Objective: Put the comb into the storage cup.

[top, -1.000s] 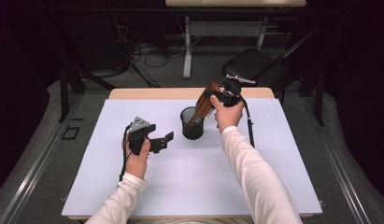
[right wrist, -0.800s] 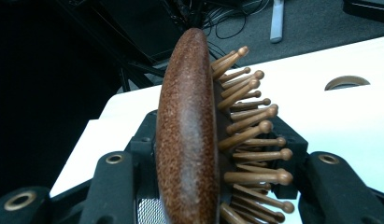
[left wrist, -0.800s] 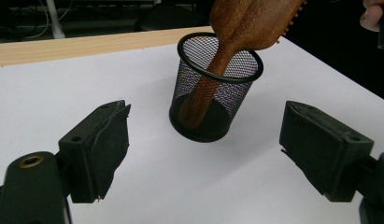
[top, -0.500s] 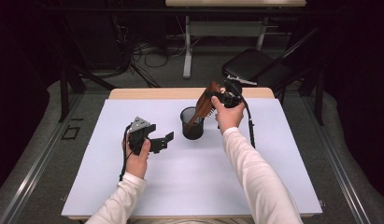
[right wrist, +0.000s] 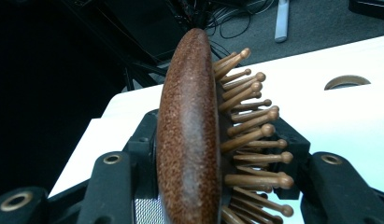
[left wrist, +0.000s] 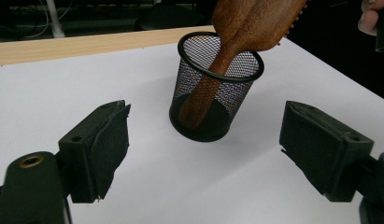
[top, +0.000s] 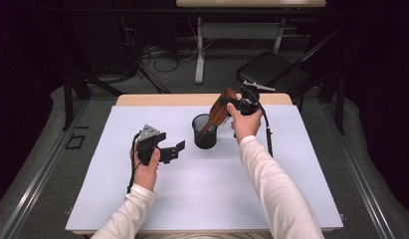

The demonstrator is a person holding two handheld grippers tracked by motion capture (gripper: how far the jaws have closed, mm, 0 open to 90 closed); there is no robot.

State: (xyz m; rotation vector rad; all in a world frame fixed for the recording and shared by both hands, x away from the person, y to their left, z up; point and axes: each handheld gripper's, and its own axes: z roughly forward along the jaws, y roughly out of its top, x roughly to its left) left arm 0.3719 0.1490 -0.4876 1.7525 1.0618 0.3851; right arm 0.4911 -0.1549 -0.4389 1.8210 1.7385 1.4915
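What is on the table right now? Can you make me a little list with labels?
surface: white table top
cup: black mesh cup, upright, near the middle of the table
brush: wooden hairbrush, tilted, handle end down inside the cup, head sticking out above the rim
right tongs: right tongs, closed on the brush head, jaws have just been easing open a little
left tongs: left tongs, open, nothing between them, pointing toward the cup and apart from it

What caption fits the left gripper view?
Wooden hairbrush standing handle-down in a black mesh cup on the white table.
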